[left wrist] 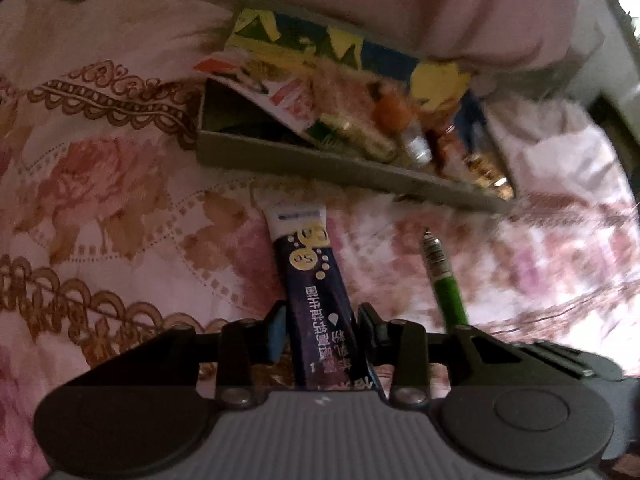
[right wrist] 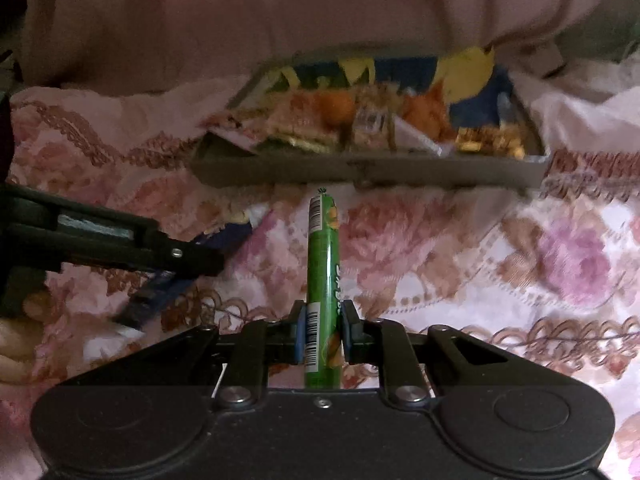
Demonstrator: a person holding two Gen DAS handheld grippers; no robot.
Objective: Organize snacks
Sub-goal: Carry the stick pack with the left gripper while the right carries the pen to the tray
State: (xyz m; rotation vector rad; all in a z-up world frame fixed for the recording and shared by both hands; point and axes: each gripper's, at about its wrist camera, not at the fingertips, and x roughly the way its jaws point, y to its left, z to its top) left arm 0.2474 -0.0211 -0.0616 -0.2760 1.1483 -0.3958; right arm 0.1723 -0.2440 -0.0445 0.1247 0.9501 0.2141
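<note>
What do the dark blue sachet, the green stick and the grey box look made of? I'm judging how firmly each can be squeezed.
Dark blue sachet: thin printed plastic or foil film, glossy, with a flat sealed end.
Green stick: slim tube in shiny plastic wrap with a crimped tip; likely a sausage snack.
Grey box: matte, straight rigid walls; card or fabric-covered board, blur leaves it open.

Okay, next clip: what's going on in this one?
A person is tidying snacks on a floral bedspread with two handheld claws. The left claw has a dark blue stick packet between its fingers, and the right claw is shut on a green snack stick. A grey tray of snacks lies just ahead.
</note>
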